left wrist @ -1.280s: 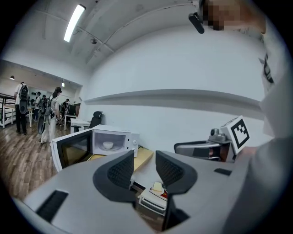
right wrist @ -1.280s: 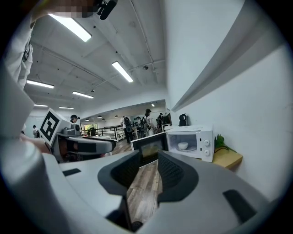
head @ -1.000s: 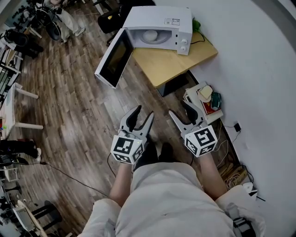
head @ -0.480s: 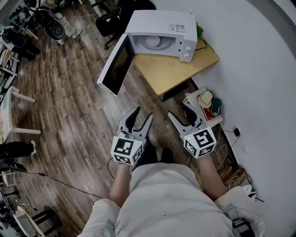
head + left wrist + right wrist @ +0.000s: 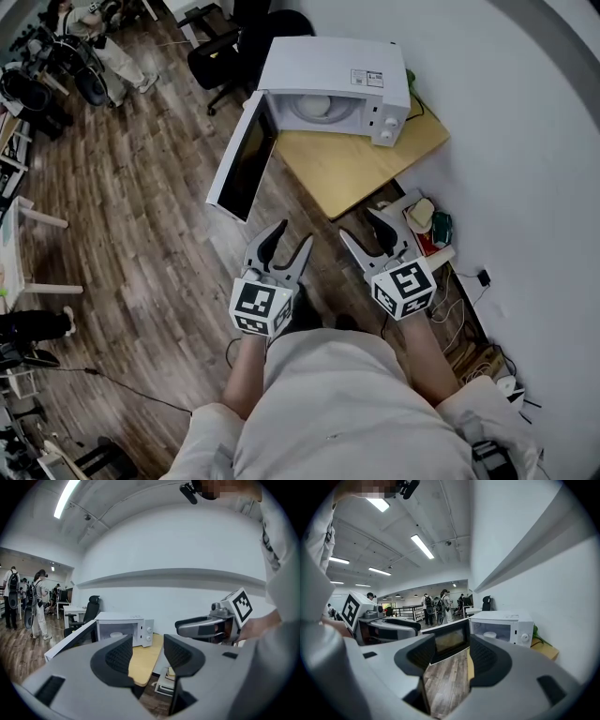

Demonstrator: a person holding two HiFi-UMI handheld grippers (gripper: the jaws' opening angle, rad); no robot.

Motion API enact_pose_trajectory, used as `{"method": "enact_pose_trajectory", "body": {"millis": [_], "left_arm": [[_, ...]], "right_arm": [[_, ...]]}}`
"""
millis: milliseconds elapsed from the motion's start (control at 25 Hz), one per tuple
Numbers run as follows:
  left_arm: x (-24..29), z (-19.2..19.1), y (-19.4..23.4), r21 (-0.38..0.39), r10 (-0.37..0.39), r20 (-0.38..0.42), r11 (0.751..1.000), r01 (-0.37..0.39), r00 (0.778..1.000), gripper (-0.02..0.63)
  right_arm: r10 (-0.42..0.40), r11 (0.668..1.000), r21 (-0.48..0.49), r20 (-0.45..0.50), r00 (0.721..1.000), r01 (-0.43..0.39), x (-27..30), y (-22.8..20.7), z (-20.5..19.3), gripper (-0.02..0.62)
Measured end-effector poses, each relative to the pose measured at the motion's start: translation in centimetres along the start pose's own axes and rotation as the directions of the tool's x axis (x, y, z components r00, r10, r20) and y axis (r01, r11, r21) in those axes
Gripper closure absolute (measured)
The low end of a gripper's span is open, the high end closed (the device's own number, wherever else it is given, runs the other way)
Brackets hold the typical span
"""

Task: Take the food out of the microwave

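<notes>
A white microwave [image 5: 333, 80] stands on a small wooden table [image 5: 361, 164] against the wall, its door [image 5: 242, 159] swung wide open to the left. Inside sits a white bowl or plate of food [image 5: 314, 106], also seen in the left gripper view as the food [image 5: 116, 633] and in the right gripper view as the food [image 5: 490, 634]. My left gripper [image 5: 285, 241] and right gripper [image 5: 364, 227] are held side by side over the floor, well short of the table. Both stand open with nothing between the jaws.
A low shelf with books and small items [image 5: 422, 216] sits by the wall right of my right gripper. A black office chair [image 5: 220, 47] stands behind the microwave. Cables [image 5: 469, 347] lie along the wall. People [image 5: 35, 606] stand far off in the room.
The microwave and table have drawn nearer and shifted right in the head view as I step forward. Both grippers stay open and keep their pose.
</notes>
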State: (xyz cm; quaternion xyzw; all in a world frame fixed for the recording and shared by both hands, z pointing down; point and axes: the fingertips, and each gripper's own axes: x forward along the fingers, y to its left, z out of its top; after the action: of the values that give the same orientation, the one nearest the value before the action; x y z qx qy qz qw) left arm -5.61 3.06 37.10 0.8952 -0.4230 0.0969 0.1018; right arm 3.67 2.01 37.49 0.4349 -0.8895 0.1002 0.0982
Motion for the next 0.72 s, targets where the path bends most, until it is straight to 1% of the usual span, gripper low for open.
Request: {"method": "enact_pose_trajectory", "body": {"millis": [200, 480, 600, 720], "left_arm": [[1.2, 0.6, 3.2, 0.005, -0.032, -0.006, 0.999, 0.032, 0.999, 0.42], [2.5, 0.7, 6.5, 0.017, -0.099, -0.022, 0.995, 0.099, 0.995, 0.42], [2.9, 0.8, 7.6, 0.025, -0.128, -0.025, 0.991, 0.129, 0.991, 0.42], [3.1, 1.1, 8.6, 0.035, -0.155, -0.025, 0.987, 0.155, 0.988, 0.42]], "right_arm": [[-0.017, 1.0, 0.002, -0.003, 1.0, 0.017, 3.5, -0.2, 1.1, 0.382], [-0.085, 0.996, 0.002, -0.009, 0.996, 0.085, 7.2, -0.5, 1.6, 0.388], [-0.123, 0.992, -0.014, -0.017, 0.992, 0.123, 8.4, -0.6, 1.7, 0.388], [-0.157, 0.986, -0.052, -0.035, 0.987, 0.155, 9.3, -0.6, 1.7, 0.389]]}}
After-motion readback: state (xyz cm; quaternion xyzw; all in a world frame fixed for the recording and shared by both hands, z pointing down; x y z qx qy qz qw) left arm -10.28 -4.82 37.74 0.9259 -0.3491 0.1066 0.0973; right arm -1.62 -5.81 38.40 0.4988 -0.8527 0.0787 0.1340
